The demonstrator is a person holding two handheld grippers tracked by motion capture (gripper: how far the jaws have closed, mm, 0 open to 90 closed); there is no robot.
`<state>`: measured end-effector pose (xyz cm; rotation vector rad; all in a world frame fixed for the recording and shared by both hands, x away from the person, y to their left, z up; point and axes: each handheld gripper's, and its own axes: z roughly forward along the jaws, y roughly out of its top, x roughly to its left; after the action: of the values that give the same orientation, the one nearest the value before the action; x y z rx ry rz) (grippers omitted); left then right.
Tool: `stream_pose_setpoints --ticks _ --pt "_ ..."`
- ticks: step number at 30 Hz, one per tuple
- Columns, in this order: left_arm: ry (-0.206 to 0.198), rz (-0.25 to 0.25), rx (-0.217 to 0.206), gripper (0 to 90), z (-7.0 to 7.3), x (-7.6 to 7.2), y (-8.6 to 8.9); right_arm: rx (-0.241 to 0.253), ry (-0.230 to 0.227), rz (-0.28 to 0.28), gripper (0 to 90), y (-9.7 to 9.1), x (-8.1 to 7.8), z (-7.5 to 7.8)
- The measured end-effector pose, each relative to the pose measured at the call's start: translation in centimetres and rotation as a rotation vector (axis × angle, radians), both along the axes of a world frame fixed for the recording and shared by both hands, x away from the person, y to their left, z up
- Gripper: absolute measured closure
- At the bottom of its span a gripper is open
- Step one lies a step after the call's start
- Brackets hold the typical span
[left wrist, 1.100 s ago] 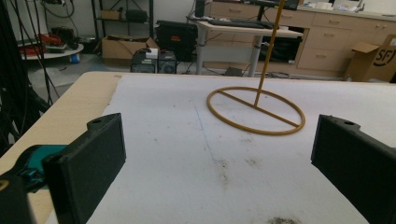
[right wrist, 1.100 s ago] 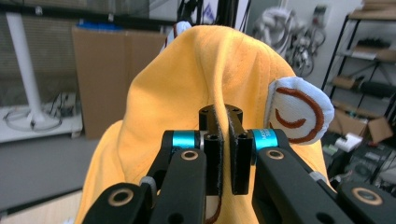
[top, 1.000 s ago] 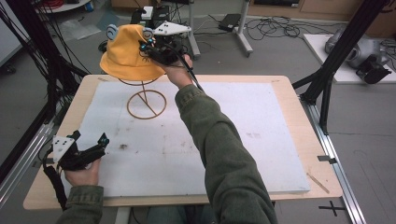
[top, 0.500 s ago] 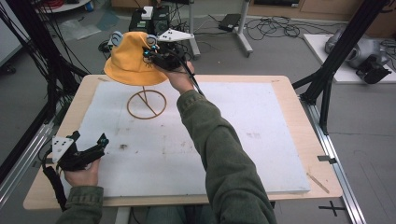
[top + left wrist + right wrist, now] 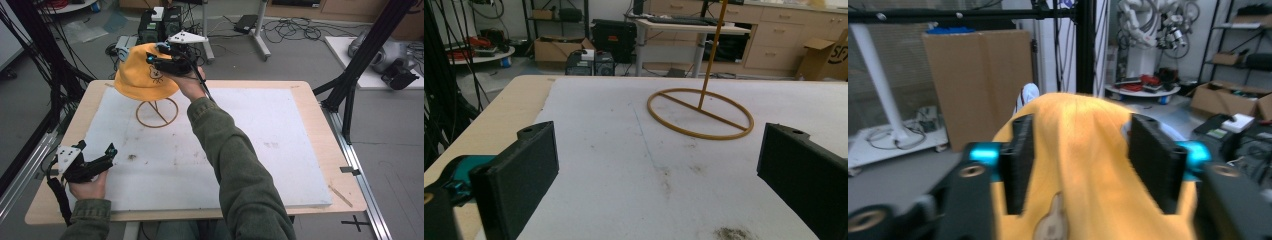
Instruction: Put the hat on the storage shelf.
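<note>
White padding (image 5: pixel 240 150) covered the wooden table (image 5: pixel 320 95), with cables and equipment strewn over the floor behind it. At the far left corner a yellow hat (image 5: pixel 142 75) was seen perched on a wire stand (image 5: pixel 156 112). The right gripper (image 5: pixel 162 61) was held at the hat's crown, its jaws having just been opening; the fabric (image 5: pixel 1083 150) was seen between them, apparently no longer pinched. Near the table's front left edge the left gripper (image 5: pixel 97 159) was kept low over the padding, jaws spread wide with nothing between them, pointed toward the stand's ring base (image 5: pixel 700 113).
</note>
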<state>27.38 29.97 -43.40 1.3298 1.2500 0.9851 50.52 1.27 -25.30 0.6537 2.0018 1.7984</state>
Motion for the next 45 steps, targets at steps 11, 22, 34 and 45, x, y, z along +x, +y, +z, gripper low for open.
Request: stream_pose_setpoints --ticks 11,22,34,45 --pt "-0.006 0.000 -0.004 3.5 0.1 0.1 -0.1 -0.017 -0.007 -0.080 15.9 -3.3 -0.4 1.7" --pt "0.005 0.004 0.009 3.5 0.2 0.2 -0.4 -0.038 -0.034 -0.224 12.3 -11.1 -3.2 3.5" --pt "-0.006 -0.001 0.008 3.5 0.5 0.2 -0.9 -0.003 -0.103 -0.386 12.4 -21.3 -9.8 3.9" --pt "-0.005 -0.003 0.021 3.5 0.5 0.2 -1.4 -0.010 -0.113 -0.522 12.3 -27.1 -14.8 0.1"
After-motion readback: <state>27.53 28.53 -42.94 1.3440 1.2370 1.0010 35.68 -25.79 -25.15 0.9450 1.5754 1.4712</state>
